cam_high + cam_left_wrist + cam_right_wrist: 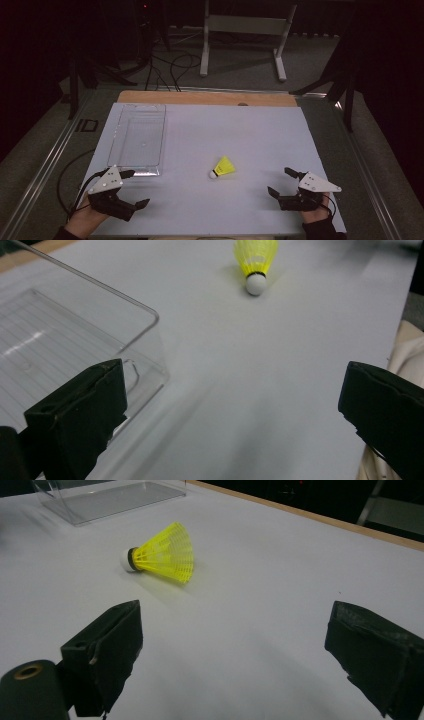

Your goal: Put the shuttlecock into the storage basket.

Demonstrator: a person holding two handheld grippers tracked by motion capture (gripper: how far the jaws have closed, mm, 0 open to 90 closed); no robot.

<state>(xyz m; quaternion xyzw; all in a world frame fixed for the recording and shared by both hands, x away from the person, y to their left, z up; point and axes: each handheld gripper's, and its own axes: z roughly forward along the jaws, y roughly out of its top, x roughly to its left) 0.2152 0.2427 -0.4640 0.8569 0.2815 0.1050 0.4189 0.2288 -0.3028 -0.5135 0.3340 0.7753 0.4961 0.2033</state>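
The yellow shuttlecock lies on its side near the middle of the white surface, white cork tip toward the person's left and the mesh skirt flaring away to the right. The clear plastic tray sits well apart from it on the left half of the surface, open side up and holding nothing. The work in hand looks like picking the shuttlecock up, probably to drop it into that tray.

The right gripper is the nearer one, resting low at the front edge with the shuttlecock ahead and to its left. To do the pick well, it should come in from the skirt side or from above and close across the cork or the skirt's narrow neck, where the thing is firm; squeezing the wide mesh would crush it or let it roll away.

Its fingers are spread wide, holding and touching nothing. The left gripper waits just beside the tray's near corner, its fingers likewise spread wide and holding nothing.
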